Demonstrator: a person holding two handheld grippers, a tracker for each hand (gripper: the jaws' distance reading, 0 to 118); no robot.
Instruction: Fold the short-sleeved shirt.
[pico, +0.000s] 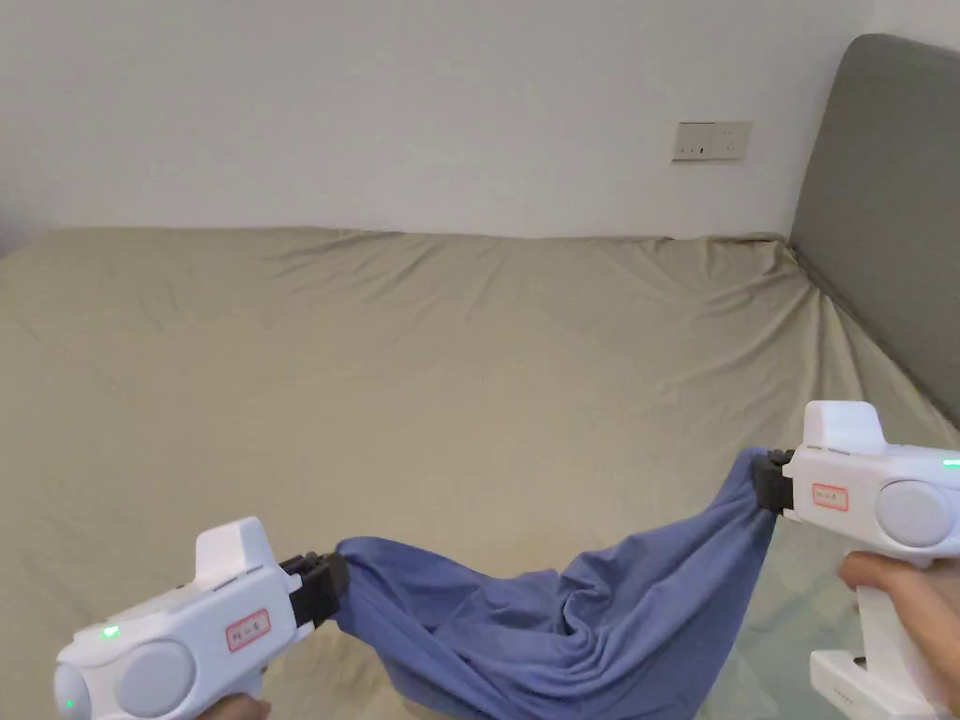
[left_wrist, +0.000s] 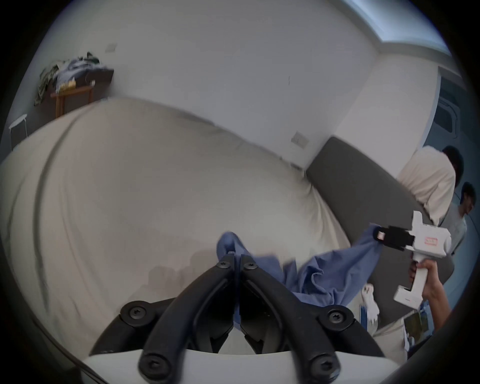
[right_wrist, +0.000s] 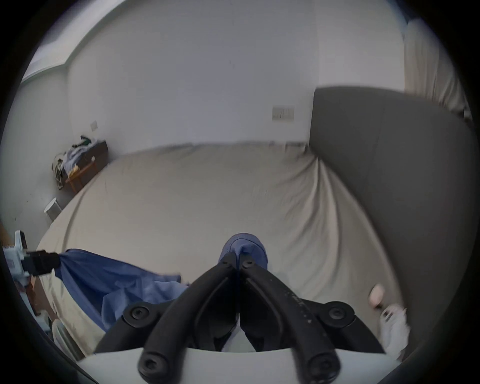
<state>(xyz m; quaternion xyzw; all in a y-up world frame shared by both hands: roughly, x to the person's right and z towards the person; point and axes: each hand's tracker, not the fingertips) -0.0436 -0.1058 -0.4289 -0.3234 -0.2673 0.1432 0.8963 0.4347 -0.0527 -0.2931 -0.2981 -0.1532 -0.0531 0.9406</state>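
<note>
Both the left gripper (pico: 330, 583) and right gripper (pico: 767, 483) have their jaws clamped tight on the blue shirt (pico: 562, 628), sagging bunched over the bed's (pico: 422, 375) near edge, so a twisted layer could easily ruin the spread.

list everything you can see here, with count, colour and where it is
shirt: 1, blue, hanging bunched between the two claws over the bed's near edge
bed: 1, beige sheet, across the middle
headboard: 1, grey, at right
wall plate: 1, beige, on the white wall
side table: 1, wooden, far corner, clothes piled on it
people: 2, behind the headboard
left claw: 1, black, shut on shirt
right claw: 1, black, shut on shirt
</note>
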